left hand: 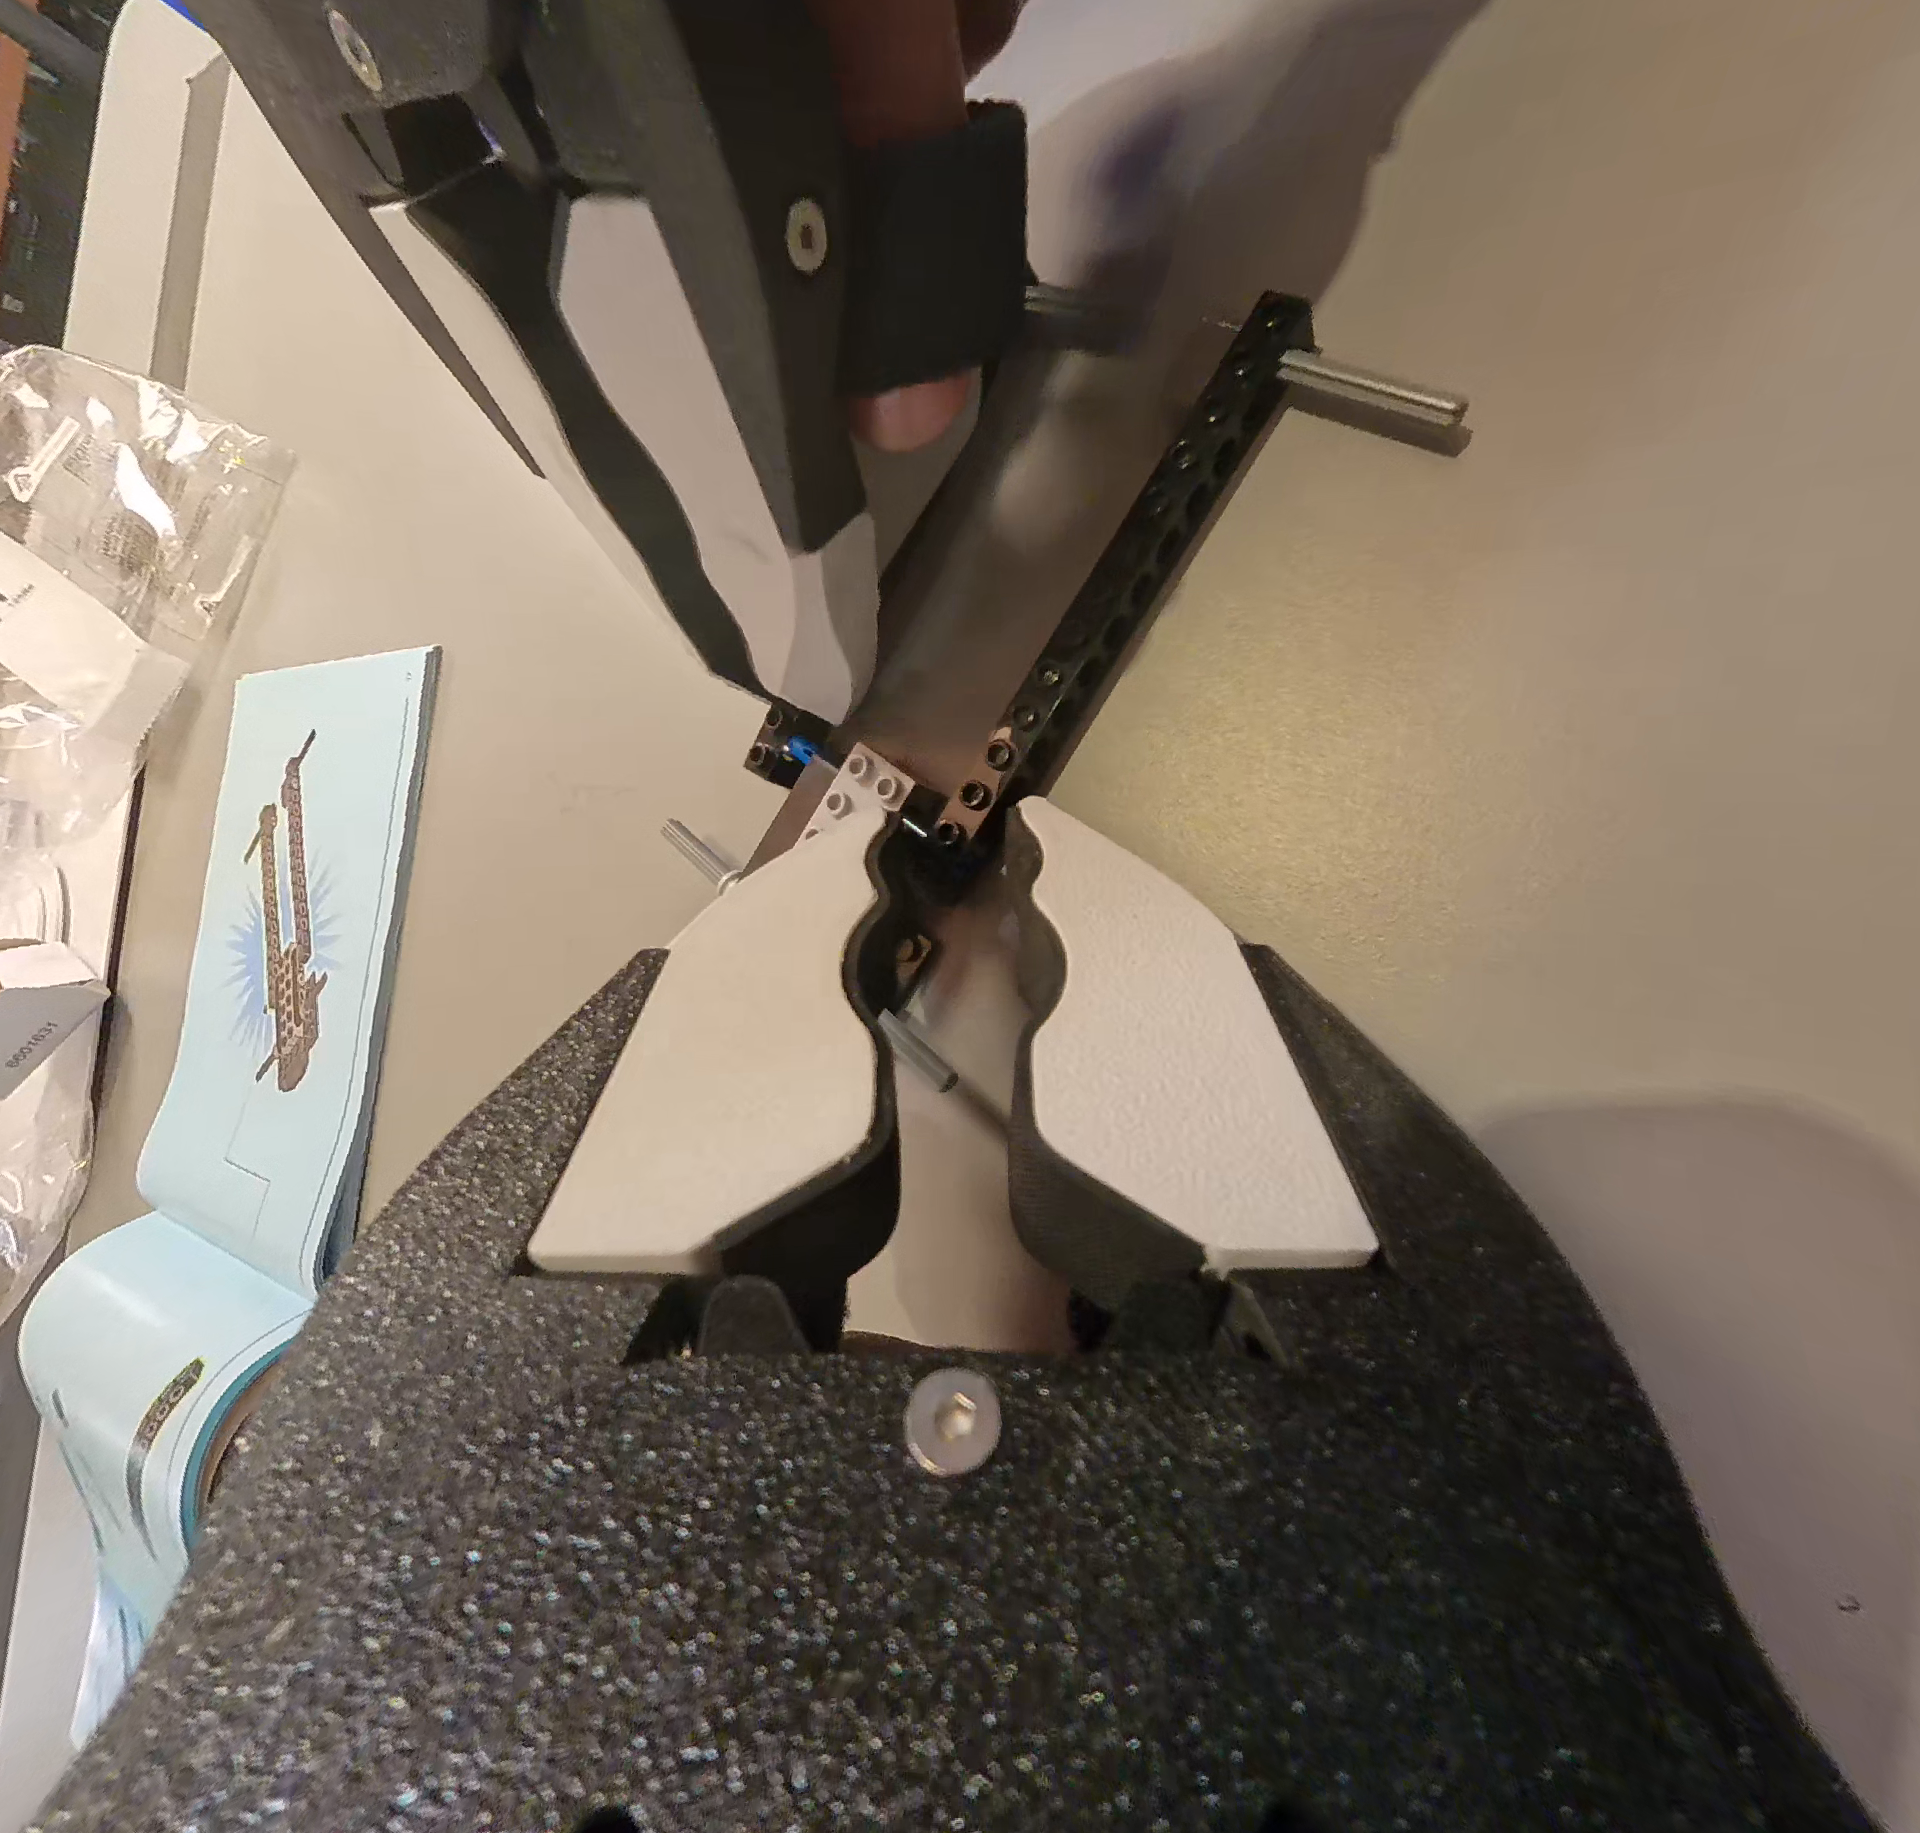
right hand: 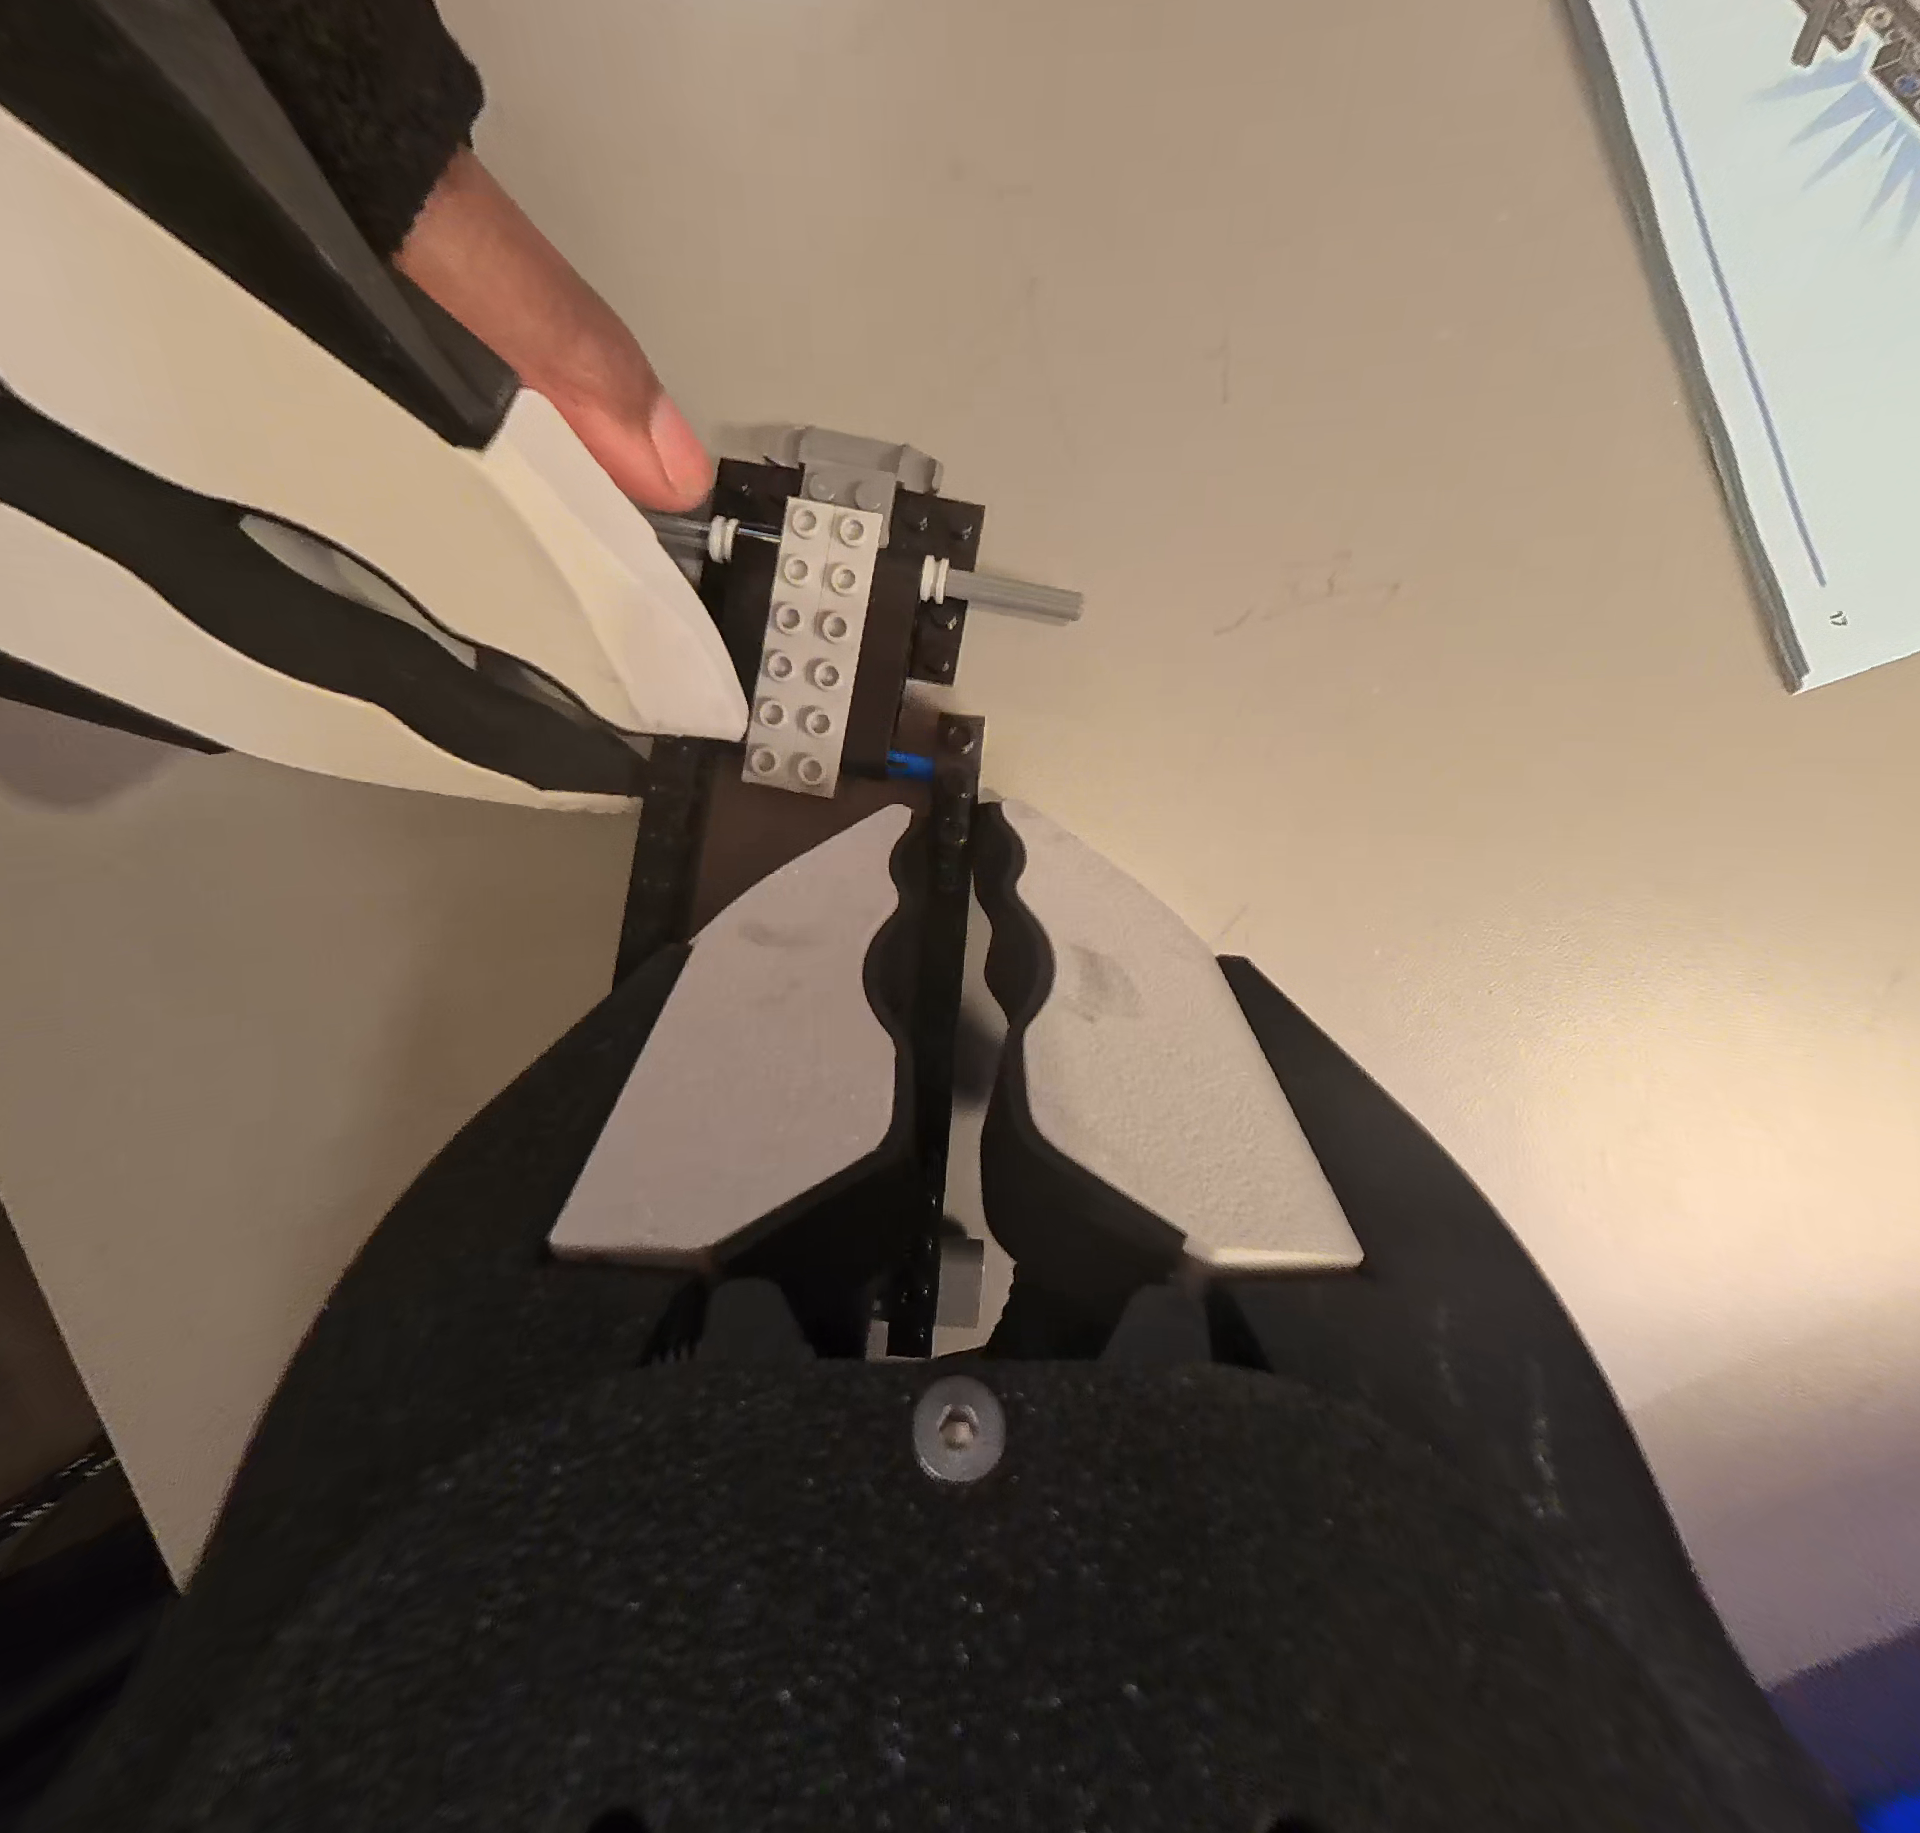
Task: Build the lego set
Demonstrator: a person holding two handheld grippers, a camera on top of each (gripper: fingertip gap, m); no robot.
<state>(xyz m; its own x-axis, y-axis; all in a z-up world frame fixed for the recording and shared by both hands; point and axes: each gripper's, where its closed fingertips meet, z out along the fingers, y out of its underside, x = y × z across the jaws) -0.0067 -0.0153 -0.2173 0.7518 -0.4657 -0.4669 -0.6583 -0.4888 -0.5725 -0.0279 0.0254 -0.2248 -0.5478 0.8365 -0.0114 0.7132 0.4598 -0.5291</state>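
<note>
**Two grippers clamped on one black brick frame**

The left gripper [left hand: 951, 827] has its jaws closed on the near end of a black plastic building-brick frame with long perforated beams [left hand: 1132, 578], its white fingers [left hand: 769, 1014] pressing the black end block from both sides. The right gripper [right hand: 951, 817] grips the other long, thin black perforated beam [right hand: 951, 910] of the same frame, jaws tight against its two faces. A light grey studded plate [right hand: 816, 640] lies along the frame's end block, a small blue pin [right hand: 912, 765] beside it, and grey axle rods [right hand: 1013, 599] stick out sideways. The frame is held over a pale beige table [right hand: 1351, 433]. A light blue instruction booklet [left hand: 312, 952] lies open on the table to the left, with crumpled clear plastic bags [left hand: 114, 505] beyond it.
</note>
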